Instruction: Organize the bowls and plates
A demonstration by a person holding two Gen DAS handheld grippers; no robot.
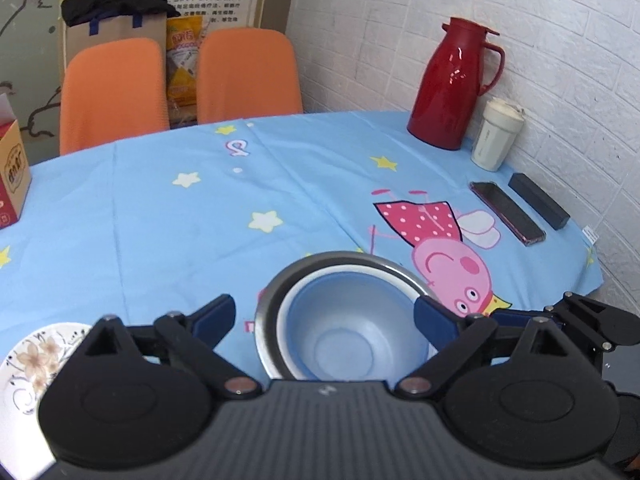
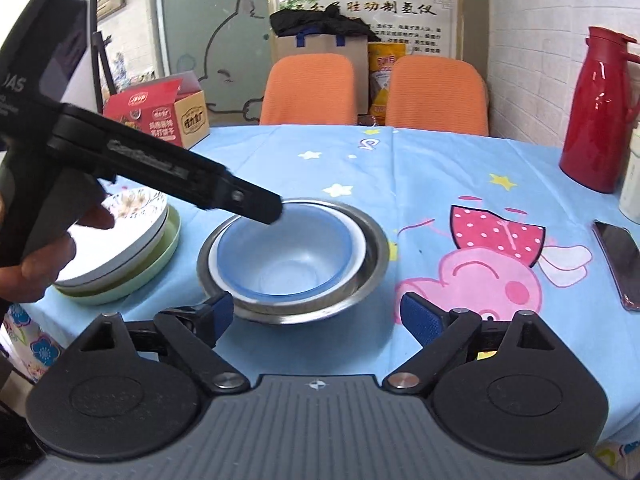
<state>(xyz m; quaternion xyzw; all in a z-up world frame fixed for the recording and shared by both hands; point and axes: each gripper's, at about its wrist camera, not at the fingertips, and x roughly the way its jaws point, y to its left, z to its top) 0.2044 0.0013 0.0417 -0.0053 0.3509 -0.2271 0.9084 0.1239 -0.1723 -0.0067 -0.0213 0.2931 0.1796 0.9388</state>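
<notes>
A round table under a smooth sky-blue cartoon-pig tablecloth (image 2: 440, 184) fills both views, two orange ribbed chairs (image 2: 308, 88) behind it and white brick wall to the right. A glossy red thermos jug (image 1: 452, 84) stands at the wall edge, a cream tumbler (image 1: 496, 136) just beside it; a phone (image 1: 506, 212) and a black rectangular case (image 1: 538, 206) lie flat nearby. A red-and-tan cardboard box (image 2: 160, 114) sits at the far left edge.

Near the table's front, a steel mixing bowl (image 2: 372, 264) holds a white bowl (image 2: 360, 254), which holds a translucent blue bowl (image 2: 280, 256). Left of them, floral plates rest on a pale green plate (image 2: 160, 264).

The left gripper (image 1: 324, 316) stands wide, released, over the nested bowls' near side. The right gripper (image 2: 316, 312) is likewise spread, empty, just short of the steel bowl.
</notes>
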